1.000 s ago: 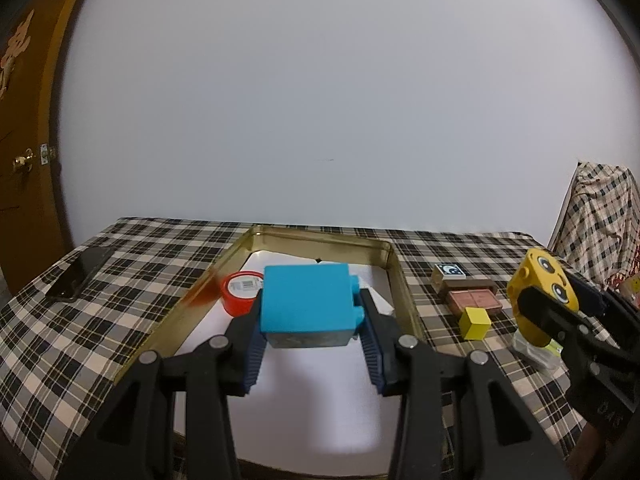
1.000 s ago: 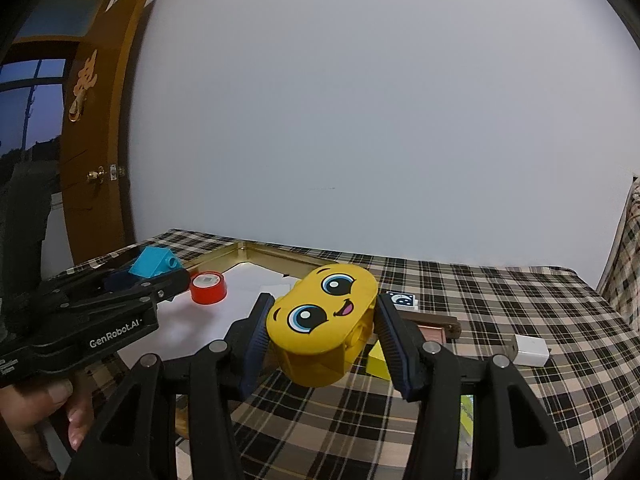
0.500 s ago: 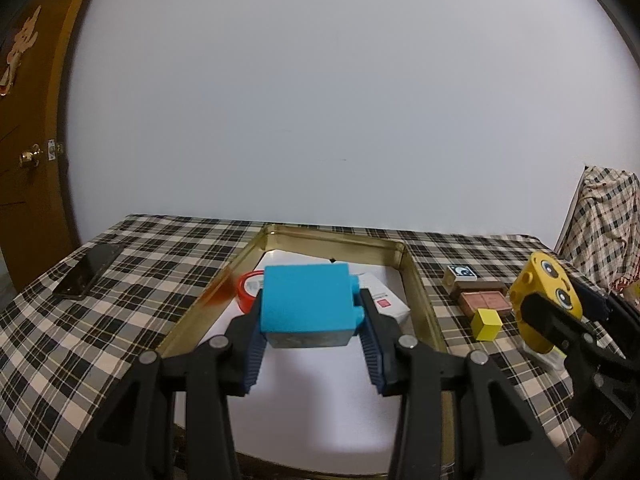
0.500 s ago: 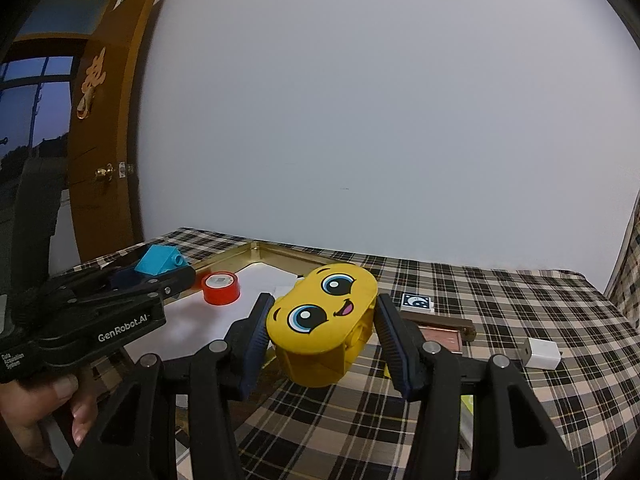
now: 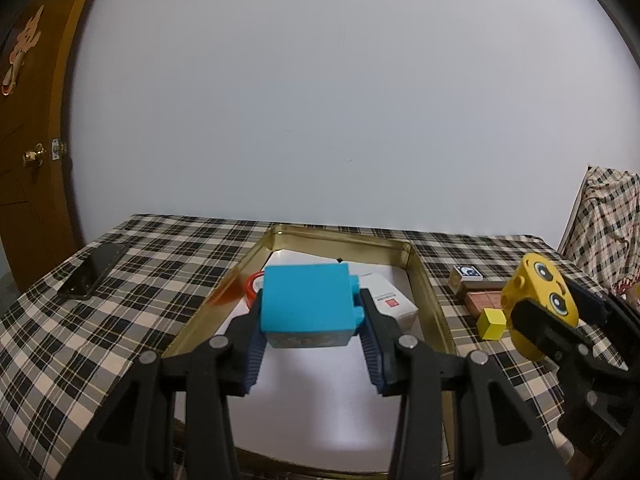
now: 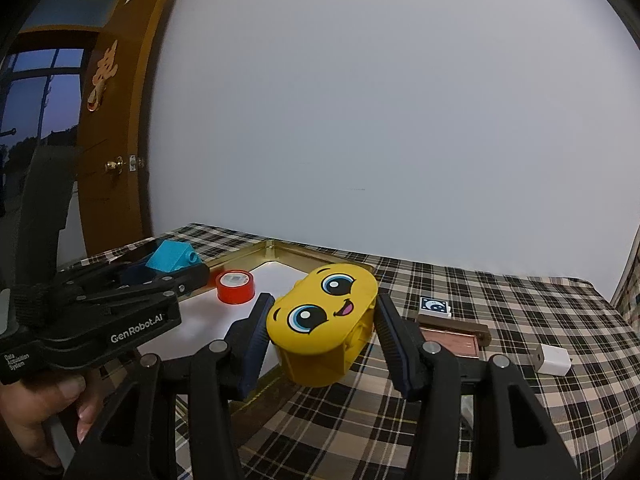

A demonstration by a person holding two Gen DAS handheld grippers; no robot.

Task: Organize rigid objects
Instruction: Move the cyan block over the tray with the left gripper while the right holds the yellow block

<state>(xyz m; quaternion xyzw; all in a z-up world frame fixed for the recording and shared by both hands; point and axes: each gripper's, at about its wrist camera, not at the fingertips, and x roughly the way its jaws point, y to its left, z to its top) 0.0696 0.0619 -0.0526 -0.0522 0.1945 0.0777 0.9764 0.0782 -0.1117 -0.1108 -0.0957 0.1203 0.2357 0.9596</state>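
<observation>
Clutter lay right of the gold-rimmed metal tray (image 5: 423, 280): a small yellow cube (image 5: 493, 323), a brown flat box (image 6: 452, 338), a white charger (image 6: 553, 360). The tray held a red tape roll (image 6: 236, 286) and a white carton (image 5: 390, 300). The left gripper (image 5: 312, 330) pinched a blue plastic block (image 5: 306, 304) above the tray; the right gripper (image 6: 322, 330) clamped a yellow smiley-faced box (image 6: 324, 320) at the tray's edge. Little had shifted since a second earlier.

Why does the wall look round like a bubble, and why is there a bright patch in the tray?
Left wrist view: the fisheye lens bends the edges, so the wall looks like a dome with dark corners; the gold tray has a glossy white floor that reflects room light as a pale glare. Right wrist view: the same bending curves the door; the yellow face box looks sharp.
</observation>
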